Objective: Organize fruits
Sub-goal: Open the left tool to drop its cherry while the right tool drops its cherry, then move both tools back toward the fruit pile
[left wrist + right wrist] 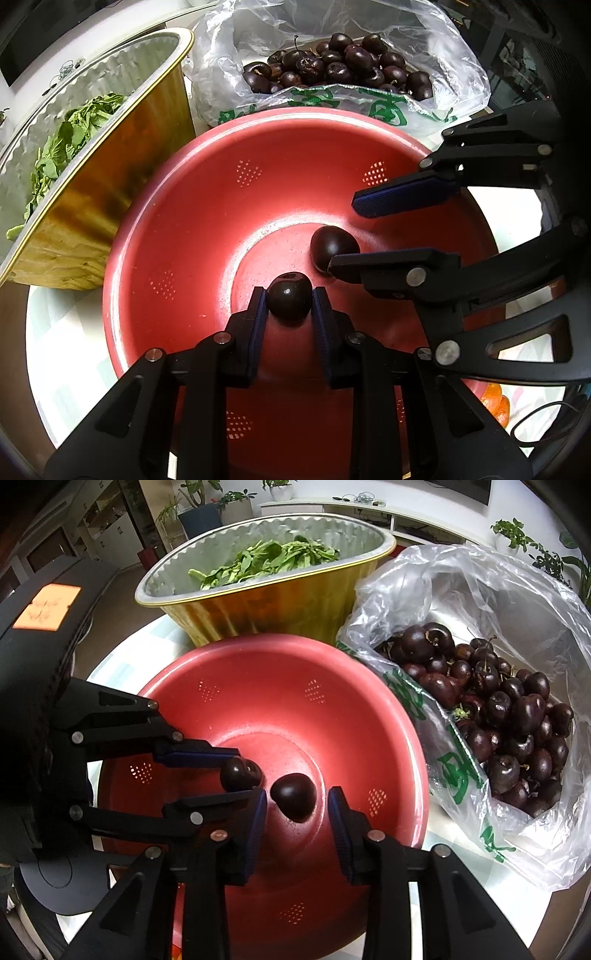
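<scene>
A red colander bowl (192, 229) (354, 709) sits in front of me. My left gripper (289, 306) is shut on a dark cherry (289, 301) just above the bowl's bottom; it shows in the right wrist view (242, 773) too. My right gripper (297, 805) is open, and a second dark cherry (294, 795) lies loose on the bowl's bottom between its fingers; this cherry shows in the left wrist view (332, 245) too. A clear plastic bag (424, 44) (517, 602) holds several dark cherries (340, 66) (509, 716) beside the bowl.
A gold foil tub (122, 177) (277, 602) with green leaves (70, 140) (266, 561) stands against the bowl's rim. An orange fruit (496, 404) lies under the bowl's near right edge. All stands on a round white table (62, 347) (122, 657).
</scene>
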`<move>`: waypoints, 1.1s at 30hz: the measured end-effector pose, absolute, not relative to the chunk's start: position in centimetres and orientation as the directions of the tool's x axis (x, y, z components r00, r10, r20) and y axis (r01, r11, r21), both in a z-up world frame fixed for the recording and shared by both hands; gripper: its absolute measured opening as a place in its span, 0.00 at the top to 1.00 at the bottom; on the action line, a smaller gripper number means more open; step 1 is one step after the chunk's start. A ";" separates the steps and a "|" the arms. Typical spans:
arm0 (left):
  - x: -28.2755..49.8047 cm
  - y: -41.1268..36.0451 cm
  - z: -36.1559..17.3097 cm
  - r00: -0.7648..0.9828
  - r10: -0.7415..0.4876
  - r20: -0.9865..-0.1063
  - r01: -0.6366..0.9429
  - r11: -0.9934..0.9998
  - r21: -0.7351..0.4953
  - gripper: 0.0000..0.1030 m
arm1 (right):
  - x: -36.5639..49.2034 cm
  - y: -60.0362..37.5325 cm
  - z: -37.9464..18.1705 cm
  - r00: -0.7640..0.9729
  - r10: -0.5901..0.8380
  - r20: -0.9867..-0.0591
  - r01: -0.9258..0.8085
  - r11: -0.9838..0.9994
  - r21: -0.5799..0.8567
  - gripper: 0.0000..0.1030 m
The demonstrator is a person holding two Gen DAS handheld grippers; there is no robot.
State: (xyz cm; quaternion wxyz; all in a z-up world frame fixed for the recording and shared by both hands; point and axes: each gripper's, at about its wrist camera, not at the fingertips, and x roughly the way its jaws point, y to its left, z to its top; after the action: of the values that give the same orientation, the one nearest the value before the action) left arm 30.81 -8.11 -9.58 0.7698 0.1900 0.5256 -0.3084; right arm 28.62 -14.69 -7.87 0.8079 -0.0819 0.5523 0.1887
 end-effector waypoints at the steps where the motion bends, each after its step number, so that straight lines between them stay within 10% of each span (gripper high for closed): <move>1: 30.8 -8.2 -9.6 0.260 -0.270 -0.927 0.675 0.737 -0.026 0.76 | 28.5 -14.7 -7.8 0.323 0.213 -0.922 -0.396 0.915 0.073 0.63; 6: 30.2 -8.6 -9.6 0.257 -0.268 -0.928 0.685 0.728 -0.020 0.60 | 27.6 -14.7 -7.1 0.350 0.207 -0.914 -0.414 0.909 0.048 0.56; 9: 29.5 -8.9 -8.8 0.272 -0.277 -0.922 0.697 0.717 -0.010 0.32 | 26.8 -15.1 -6.1 0.373 0.228 -0.899 -0.421 0.905 0.055 0.56; 33: 11.0 1.5 -1.6 0.441 -0.452 -0.775 0.630 0.771 -0.091 0.00 | 6.5 -19.1 -1.1 0.537 0.391 -0.747 -0.377 0.904 0.202 0.40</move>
State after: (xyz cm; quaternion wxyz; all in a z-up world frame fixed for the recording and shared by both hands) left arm 11.02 1.50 -1.58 0.8423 0.1060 0.4197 -0.3212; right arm 6.51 -19.11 -1.05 0.8767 0.0083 0.4282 0.2190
